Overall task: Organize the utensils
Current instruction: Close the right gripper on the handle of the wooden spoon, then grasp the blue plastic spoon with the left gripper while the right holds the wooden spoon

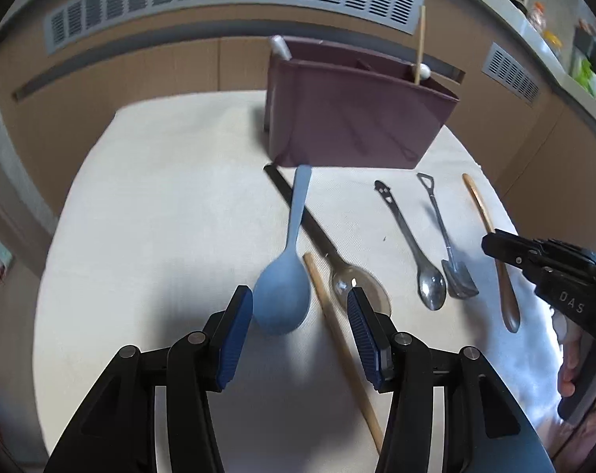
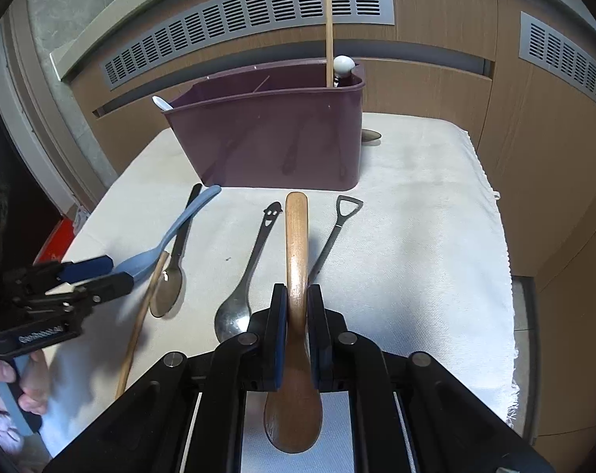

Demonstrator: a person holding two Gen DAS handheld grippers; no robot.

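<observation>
Gripping the wooden spoon (image 2: 296,315) at its neck, the right gripper (image 2: 296,303) is clenched; the handle points toward the caddy (image 2: 270,142) at the cloth's (image 2: 416,256) far edge, bowl nearest the camera. Only the right view shows this grasp. The left view shows the left gripper (image 1: 299,307) released, fingers either side of the blue spoon's (image 1: 284,295) bowl, its handle toward the caddy.

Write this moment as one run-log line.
left claw: open over blue spoon | right claw: shut on wooden spoon | purple caddy: behind
</observation>
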